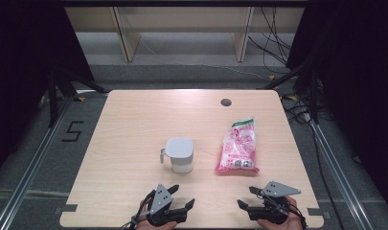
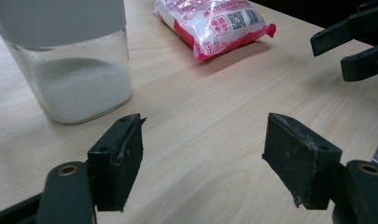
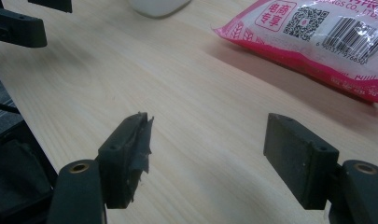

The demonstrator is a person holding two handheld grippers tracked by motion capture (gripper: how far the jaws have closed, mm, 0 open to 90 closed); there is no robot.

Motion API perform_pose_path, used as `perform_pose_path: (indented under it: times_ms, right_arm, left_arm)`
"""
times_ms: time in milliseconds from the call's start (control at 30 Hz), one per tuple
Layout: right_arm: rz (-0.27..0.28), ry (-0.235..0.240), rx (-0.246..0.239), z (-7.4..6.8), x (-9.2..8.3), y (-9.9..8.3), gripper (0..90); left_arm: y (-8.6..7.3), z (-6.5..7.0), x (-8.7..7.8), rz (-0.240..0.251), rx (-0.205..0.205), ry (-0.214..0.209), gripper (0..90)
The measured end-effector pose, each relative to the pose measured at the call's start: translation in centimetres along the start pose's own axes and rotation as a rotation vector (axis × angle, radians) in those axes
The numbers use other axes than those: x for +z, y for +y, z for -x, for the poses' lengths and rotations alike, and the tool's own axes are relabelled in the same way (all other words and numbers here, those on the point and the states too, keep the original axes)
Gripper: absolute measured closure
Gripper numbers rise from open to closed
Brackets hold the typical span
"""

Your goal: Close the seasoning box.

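**Jar and pink bag wait ahead of two open grippers**

The table [image 1: 134, 124] is pale wood with a small dark hole [image 1: 225, 102] near its far edge, well beyond the jar. Nothing lies between the jar and either gripper; bare wood separates them.

The jar [image 1: 179, 155] stands upright near the middle of the table. It has clear glass walls, a grey-white lid with a small handle on its left side, and white grains filling its lower part. Just to the right of the jar lies a pink and white bag [image 1: 238, 145], flat, printed with a barcode and a square code.

The left gripper [image 1: 182, 197] sits nearer the person than the jar, close to the table's near edge, jaws spread wide with nothing between them. The right gripper [image 1: 246, 198] sits right of the jar and nearer the person, below the bag, jaws likewise wide apart and empty.
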State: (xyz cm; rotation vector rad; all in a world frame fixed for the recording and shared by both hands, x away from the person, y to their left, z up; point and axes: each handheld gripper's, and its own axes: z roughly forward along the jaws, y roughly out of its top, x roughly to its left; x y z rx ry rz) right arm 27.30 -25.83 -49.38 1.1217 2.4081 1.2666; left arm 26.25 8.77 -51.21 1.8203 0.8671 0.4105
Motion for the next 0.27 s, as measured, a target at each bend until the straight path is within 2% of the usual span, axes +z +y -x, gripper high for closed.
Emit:
perform_pose_path:
  times_ms: [33, 67, 133, 167, 233, 267]
  right_arm:
    - [0.001, -0.032, -0.013, 0.08, 0.10, -0.03, 32.0]
    - [0.005, -0.034, -0.003, 0.02, 0.03, -0.03, 32.1]
    - [0.009, -0.018, 0.000, 0.06, 0.03, -0.05, 32.1]
    - [0.012, -0.031, 0.001, 0.02, -0.02, -0.06, 32.1]
    - [-0.002, -0.009, -0.004, 0.16, -0.07, -0.02, 32.1]
    - [-0.001, -0.012, -0.003, 0.15, -0.06, -0.02, 32.1]
  left_arm:
    - [-0.01, 0.03, 0.01, 0.003, -0.006, -0.002, 27.8]
    - [-0.07, 0.21, 0.03, 0.006, -0.039, 0.004, 27.8]
    - [0.02, 0.02, -0.02, 0.006, -0.011, 0.000, 27.8]
    - [0.01, 0.02, -0.02, 0.006, -0.012, 0.002, 27.8]
    - [-0.05, 0.15, 0.02, 0.006, -0.039, 0.005, 27.8]
    - [-0.05, 0.12, -0.02, 0.001, -0.038, 0.002, 27.8]
